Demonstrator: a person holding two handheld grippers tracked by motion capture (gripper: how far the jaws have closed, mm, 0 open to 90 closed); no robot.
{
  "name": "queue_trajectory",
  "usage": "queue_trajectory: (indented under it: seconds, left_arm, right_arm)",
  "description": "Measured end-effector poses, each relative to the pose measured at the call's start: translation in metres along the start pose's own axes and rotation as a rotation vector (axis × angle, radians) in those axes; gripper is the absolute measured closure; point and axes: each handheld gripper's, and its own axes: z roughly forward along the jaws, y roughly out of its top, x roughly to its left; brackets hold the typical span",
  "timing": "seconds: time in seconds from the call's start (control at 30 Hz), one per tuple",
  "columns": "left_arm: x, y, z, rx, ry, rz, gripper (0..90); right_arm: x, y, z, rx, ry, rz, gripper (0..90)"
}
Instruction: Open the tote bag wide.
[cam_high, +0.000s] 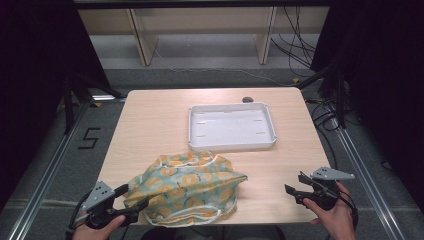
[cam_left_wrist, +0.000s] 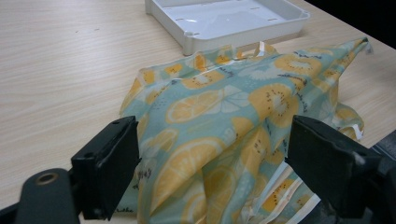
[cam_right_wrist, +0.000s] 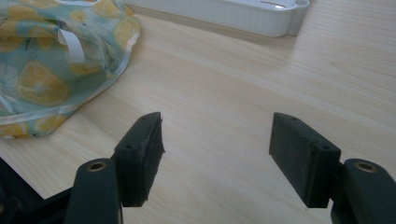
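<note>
Reaching with your left gripper (cam_high: 134, 196) at the near-left edge of the lemon-print cloth (cam_high: 187, 187), its jaws spread with the fabric between them.

In the left gripper view your pads (cam_left_wrist: 109, 163) stand wide on either side of a raised fold of cloth (cam_left_wrist: 224, 135); whether they touch it is hard to tell, and the bottom edge cuts off the cloth's lower hem. Your right gripper (cam_high: 299, 187) sits well apart, near the table's (cam_high: 150, 120) right front corner, jaws apart over bare wood with nothing between them. The crumpled cloth lies at the table's front, its far edge just beside the white tray (cam_high: 232, 145). A small dark object (cam_high: 247, 99) behind the tray is too small to identify.
</note>
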Motion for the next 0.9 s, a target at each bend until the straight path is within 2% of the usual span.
queue_trajectory:
  seconds: [0.1, 0.17, 0.33, 0.37, 0.43, 0.47, 0.5, 0.53, 0.6, 0.73, 0.77, 0.83, 0.87, 0.9]
  left_arm:
    - [0.001, -0.002, 0.001, 0.006, 0.004, -0.008, 16.2]
    - [0.0, -0.003, 0.001, 0.01, 0.0, -0.008, 16.2]
    - [0.001, -0.003, 0.001, 0.014, -0.005, -0.011, 16.2]
    - [0.001, -0.003, 0.0, 0.014, -0.005, -0.02, 16.2]
    - [0.001, -0.003, 0.0, 0.012, -0.013, -0.032, 16.2]
    - [0.001, -0.003, 0.0, 0.006, -0.017, -0.038, 16.2]
    - [0.001, -0.002, 0.0, 0.007, -0.016, -0.03, 16.2]
    - [0.001, -0.003, 0.0, 0.008, -0.023, -0.04, 16.2]
    - [0.0, -0.002, 0.0, 0.012, -0.017, -0.023, 16.3]
    - [-0.001, -0.002, 0.0, 0.012, -0.017, -0.027, 16.3]
    - [0.0, -0.001, 0.0, 0.008, -0.03, -0.013, 16.3]
    - [-0.001, -0.001, 0.0, 0.008, -0.027, -0.018, 16.3]
    - [-0.002, 0.0, -0.001, 0.012, -0.023, -0.011, 16.3]
    - [-0.002, 0.0, -0.001, 0.012, -0.023, -0.011, 16.2]
  right_arm:
    - [-0.001, 0.001, 0.001, -0.014, 0.014, -0.019, 37.5]
    - [0.003, 0.002, 0.001, -0.005, 0.013, 0.004, 37.5]
    - [0.004, 0.003, 0.003, -0.004, 0.027, -0.012, 36.1]
    - [0.004, 0.003, 0.004, -0.006, 0.033, -0.033, 35.2]
    - [0.005, 0.003, 0.004, -0.008, 0.039, -0.038, 33.5]
    - [0.005, 0.004, 0.005, -0.018, 0.049, -0.067, 32.0]
    - [0.008, 0.005, 0.004, -0.008, 0.053, -0.061, 31.2]
    - [0.008, 0.006, 0.006, -0.022, 0.059, -0.09, 29.9]
    - [0.014, 0.009, 0.007, -0.023, 0.087, -0.084, 28.5]
    - [0.023, 0.016, 0.01, -0.031, 0.117, -0.124, 28.5]
    - [0.025, 0.021, 0.013, -0.042, 0.132, -0.149, 28.5]
    - [0.028, 0.023, 0.014, -0.054, 0.137, -0.143, 28.5]
    - [0.03, 0.029, 0.019, -0.056, 0.147, -0.185, 28.4]
    - [0.03, 0.029, 0.019, -0.056, 0.147, -0.185, 28.4]
